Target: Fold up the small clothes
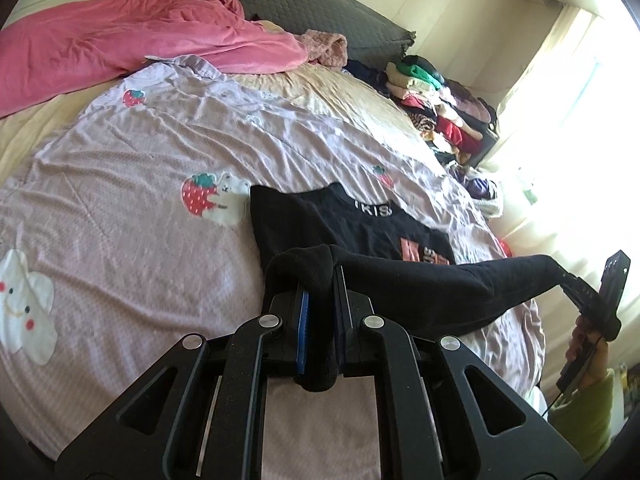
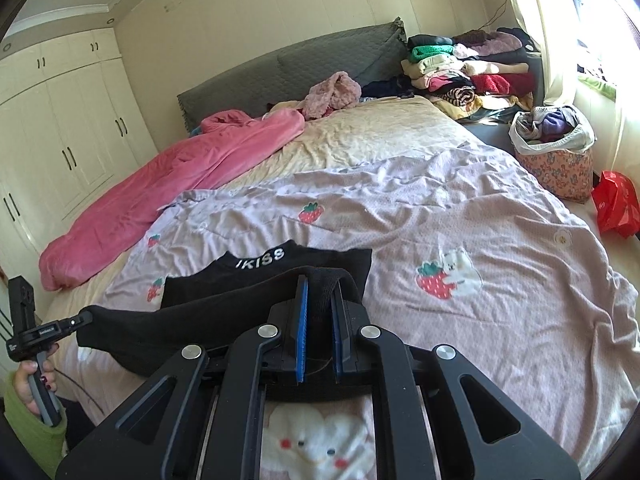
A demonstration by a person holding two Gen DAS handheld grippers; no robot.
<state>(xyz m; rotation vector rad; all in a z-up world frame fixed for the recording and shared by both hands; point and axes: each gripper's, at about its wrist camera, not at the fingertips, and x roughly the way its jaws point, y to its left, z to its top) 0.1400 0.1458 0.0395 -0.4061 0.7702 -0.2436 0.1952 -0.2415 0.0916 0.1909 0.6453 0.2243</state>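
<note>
- A big bed point(image 2: 380, 132) fills the room, with a lilac blanket point(image 2: 460, 216) on it that has strawberries and little bears.
- A pink quilt point(image 2: 168, 184) lies bunched along the far side, next to a grey headboard point(image 2: 288, 68).
- White cupboards point(image 2: 60, 128) stand by the wall, and bright light comes through the curtain point(image 1: 560, 92).
- Folded clothes point(image 2: 468, 72) sit in a pile at the head of the bed.
- A flowery basket point(image 2: 556, 160) beside the bed holds bunched cloth, and a red bag point(image 2: 616, 204) lies near it.
- The black top point(image 2: 276, 276) lies on the blanket, its near edge lifted up.
- The left tongs point(image 1: 320, 280) are squeezed on one corner of that edge.
- The right tongs point(image 2: 320, 292) pinch the other corner.
</note>
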